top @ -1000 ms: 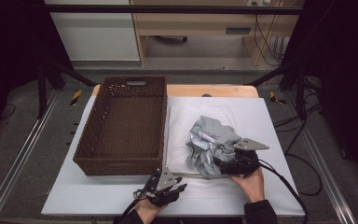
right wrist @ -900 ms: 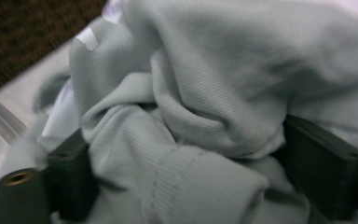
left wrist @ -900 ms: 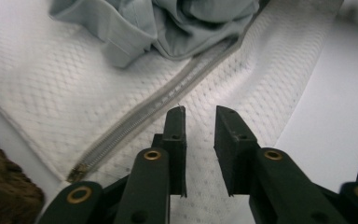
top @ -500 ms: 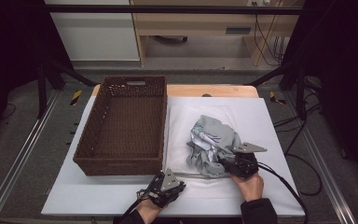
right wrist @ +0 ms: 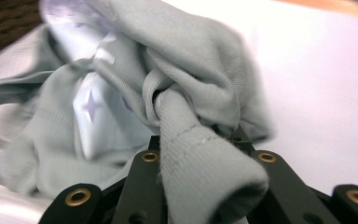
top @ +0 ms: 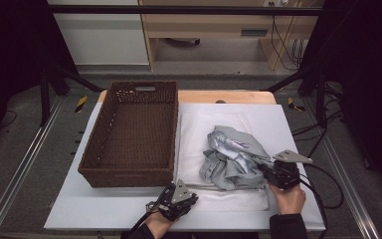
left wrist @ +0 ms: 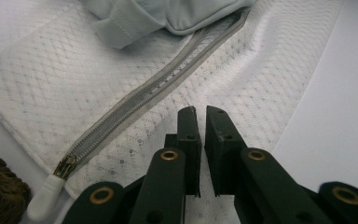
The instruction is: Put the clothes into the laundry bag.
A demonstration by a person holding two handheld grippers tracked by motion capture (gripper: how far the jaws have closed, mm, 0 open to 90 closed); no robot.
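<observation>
right gripper [top: 267, 171] had its jaws clamped on a bunched fold of the grey garment [top: 235, 157], you could see the ribbed fabric [right wrist: 200, 163] squeezed up between them in the right gripper view. jaws had just been closing, cloth sat between them. left gripper [top: 178, 198] was at the near edge of the white mesh laundry bag [top: 199, 130], jaws pressed nearly together w/ a thin gap. looked like they were pinching the mesh [left wrist: 242, 84] at the tips, tho i couldn't be 100% sure it was actually caught. the bag's zipper [left wrist: 140, 100] ran just beyond it, pull tab [left wrist: 44, 200] down by the corner.

garment was lying crumpled on top of the bag, right of the wicker basket [top: 129, 172], all on the white board [top: 288, 124].

imo the step was stuffing the shirt into the bag, so the trick was: left keeps the bag edge pinned (or lifted to make a mouth), right drags the cloth low toward the zipper opening, not high, bc a bundle held by one fold tends to unroll and flop over the bag rim. also worth checking the left really had mesh & not just air, otherwise the bag would slide w/ the shirt.
</observation>
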